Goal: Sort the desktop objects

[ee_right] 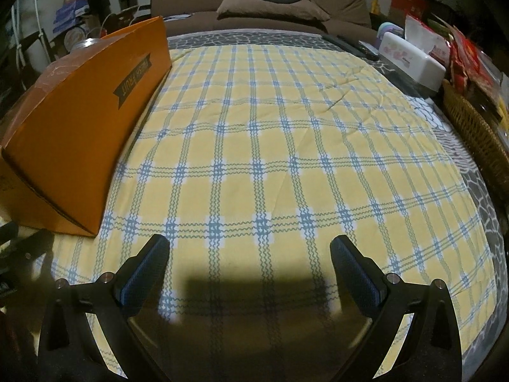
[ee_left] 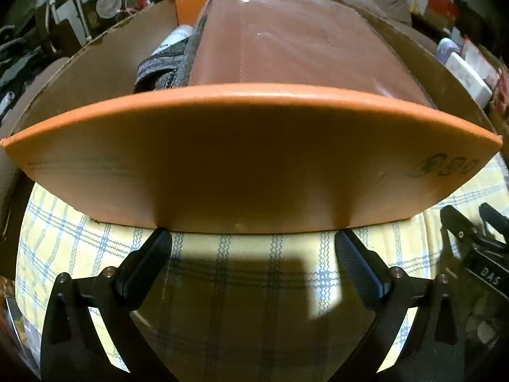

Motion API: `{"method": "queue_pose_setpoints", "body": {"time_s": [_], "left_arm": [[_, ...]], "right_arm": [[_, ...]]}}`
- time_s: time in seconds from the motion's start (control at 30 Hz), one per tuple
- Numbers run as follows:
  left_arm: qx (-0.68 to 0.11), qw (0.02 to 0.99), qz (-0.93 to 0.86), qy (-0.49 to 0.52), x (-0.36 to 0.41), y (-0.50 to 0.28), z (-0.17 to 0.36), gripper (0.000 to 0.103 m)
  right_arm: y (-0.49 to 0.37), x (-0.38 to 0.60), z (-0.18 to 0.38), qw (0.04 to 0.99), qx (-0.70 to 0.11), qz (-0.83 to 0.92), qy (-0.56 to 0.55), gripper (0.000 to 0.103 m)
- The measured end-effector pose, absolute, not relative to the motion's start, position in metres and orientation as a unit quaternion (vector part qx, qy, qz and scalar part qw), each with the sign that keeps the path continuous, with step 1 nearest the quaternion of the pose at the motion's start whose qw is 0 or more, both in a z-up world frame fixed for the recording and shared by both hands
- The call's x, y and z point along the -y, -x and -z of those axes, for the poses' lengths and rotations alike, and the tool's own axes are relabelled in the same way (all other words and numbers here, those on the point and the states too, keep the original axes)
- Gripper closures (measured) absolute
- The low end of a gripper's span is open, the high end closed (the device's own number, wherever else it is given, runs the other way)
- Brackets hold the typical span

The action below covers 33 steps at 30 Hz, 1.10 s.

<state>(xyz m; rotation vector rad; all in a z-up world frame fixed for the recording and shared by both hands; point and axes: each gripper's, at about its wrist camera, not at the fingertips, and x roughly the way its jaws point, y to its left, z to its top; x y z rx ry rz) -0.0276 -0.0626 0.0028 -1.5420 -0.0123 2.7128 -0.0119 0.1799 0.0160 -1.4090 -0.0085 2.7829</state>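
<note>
Orange box (ee_left: pixel 248 159), contents mostly hidden behind near wall.

Cardboard box (ee_right: pixel 86 121) on tablecloth (ee_right: pixel 286 159) at tabletop's left side. Tissue box (ee_right: pixel 413 60) and wicker basket (ee_right: pixel 474 133) along right edge. Sofa (ee_right: pixel 254 0) behind tabletop.
</note>
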Motion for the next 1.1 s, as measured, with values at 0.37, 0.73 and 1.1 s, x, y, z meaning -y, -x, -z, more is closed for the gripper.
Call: {"method": "queue_pose_setpoints", "body": {"time_s": [0.37,0.73,1.1], "left_arm": [[0.007,0.006,-0.886,0.464,0.0621,0.0224,0.0001,0.0],[0.007,0.005,-0.886,0.464,0.0603,0.0236,0.001,0.0],[0.006,0.006,-0.886,0.463,0.0602,0.0222,0.0014,0.0]], "right_arm": [[0.0123,-0.1806,-0.0156,0.012,0.003,-0.892,0.451,0.0],[0.0122,-0.1804,-0.0156,0.011,0.003,-0.892,0.451,0.0],[0.0121,-0.1808,-0.0155,0.011,0.003,-0.892,0.451,0.0]]}}
